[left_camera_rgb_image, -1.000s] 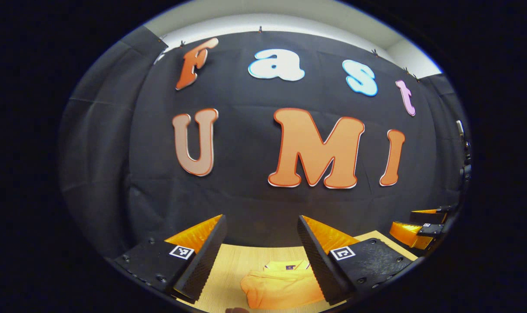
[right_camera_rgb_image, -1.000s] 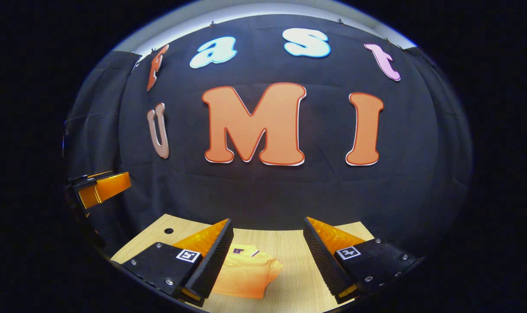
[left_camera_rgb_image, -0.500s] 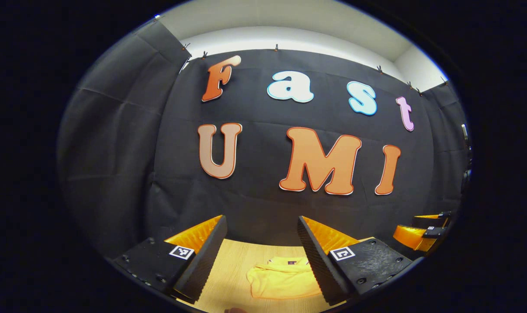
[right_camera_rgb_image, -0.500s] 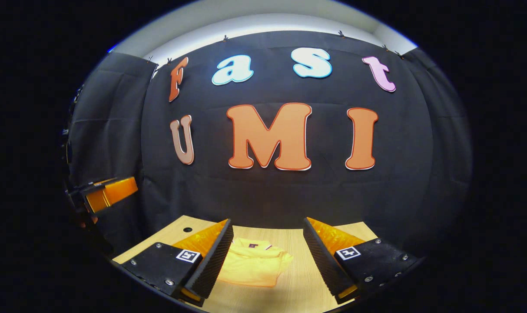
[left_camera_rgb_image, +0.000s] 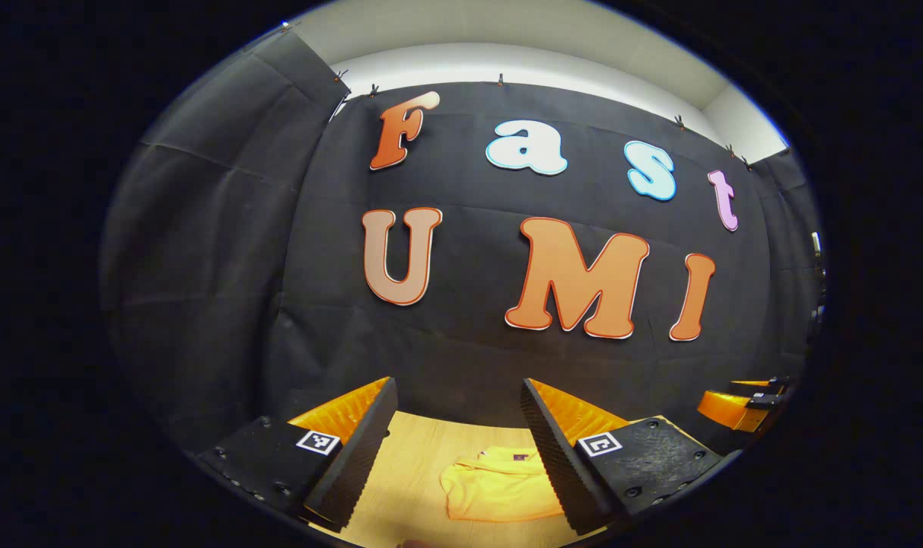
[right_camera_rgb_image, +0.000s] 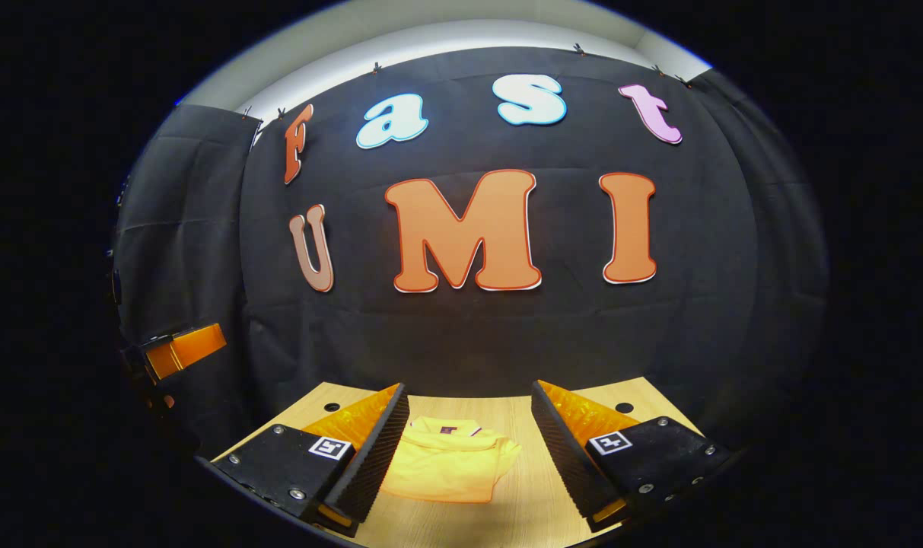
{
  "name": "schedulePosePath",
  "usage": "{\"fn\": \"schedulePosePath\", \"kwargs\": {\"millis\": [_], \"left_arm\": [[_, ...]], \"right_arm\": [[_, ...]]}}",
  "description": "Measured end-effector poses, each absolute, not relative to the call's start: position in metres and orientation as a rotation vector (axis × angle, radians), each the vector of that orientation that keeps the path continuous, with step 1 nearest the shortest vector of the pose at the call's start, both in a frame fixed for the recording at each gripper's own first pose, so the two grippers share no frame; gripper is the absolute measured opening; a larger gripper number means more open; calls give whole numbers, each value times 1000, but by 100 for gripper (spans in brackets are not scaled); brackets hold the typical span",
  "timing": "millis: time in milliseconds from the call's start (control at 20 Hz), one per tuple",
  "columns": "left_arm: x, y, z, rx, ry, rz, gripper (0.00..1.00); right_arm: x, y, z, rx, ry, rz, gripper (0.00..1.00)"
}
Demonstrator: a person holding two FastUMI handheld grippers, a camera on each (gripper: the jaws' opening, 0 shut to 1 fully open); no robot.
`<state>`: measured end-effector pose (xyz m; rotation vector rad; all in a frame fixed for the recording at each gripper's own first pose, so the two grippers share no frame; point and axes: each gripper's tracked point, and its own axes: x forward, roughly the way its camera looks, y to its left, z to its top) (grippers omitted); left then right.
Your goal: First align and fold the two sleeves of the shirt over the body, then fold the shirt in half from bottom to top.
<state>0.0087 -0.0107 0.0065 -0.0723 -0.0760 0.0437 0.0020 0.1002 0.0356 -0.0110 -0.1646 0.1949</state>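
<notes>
Wooden table (right_camera_rgb_image: 522, 495) under folded yellow shirt (right_camera_rgb_image: 450, 468); both tongs (left_camera_rgb_image: 455, 449) (right_camera_rgb_image: 469, 449) spread, empty, aloft.

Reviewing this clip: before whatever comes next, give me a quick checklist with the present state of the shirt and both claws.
1. Shirt lies folded in a compact bundle on the wooden table: ok.
2. Collar end faces the wall, away from the claws: ok.
3. Left claw open, nothing between its fingers: ok.
4. Right claw open, nothing held: ok.
5. Both claws raised clear of the shirt, not touching it: ok.
6. Sleeves tucked neatly inside the fold: cannot tell, the bundle hides them.
</notes>
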Motion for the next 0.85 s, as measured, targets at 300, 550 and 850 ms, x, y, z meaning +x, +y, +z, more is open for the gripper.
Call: {"fn": "schedulePosePath", "kwargs": {"millis": [300, 550, 850], "left_arm": [[18, 6, 4, -39, -69, 21, 98], [15, 18, 6, -18, -71, 4, 98], [14, 29, 7, -5, -82, 7, 98]], "right_arm": [[1, 112, 25, -17, -160, 156, 98], [-7, 117, 18, -13, -169, 111, 98], [-13, 121, 20, -11, -171, 121, 98]]}}
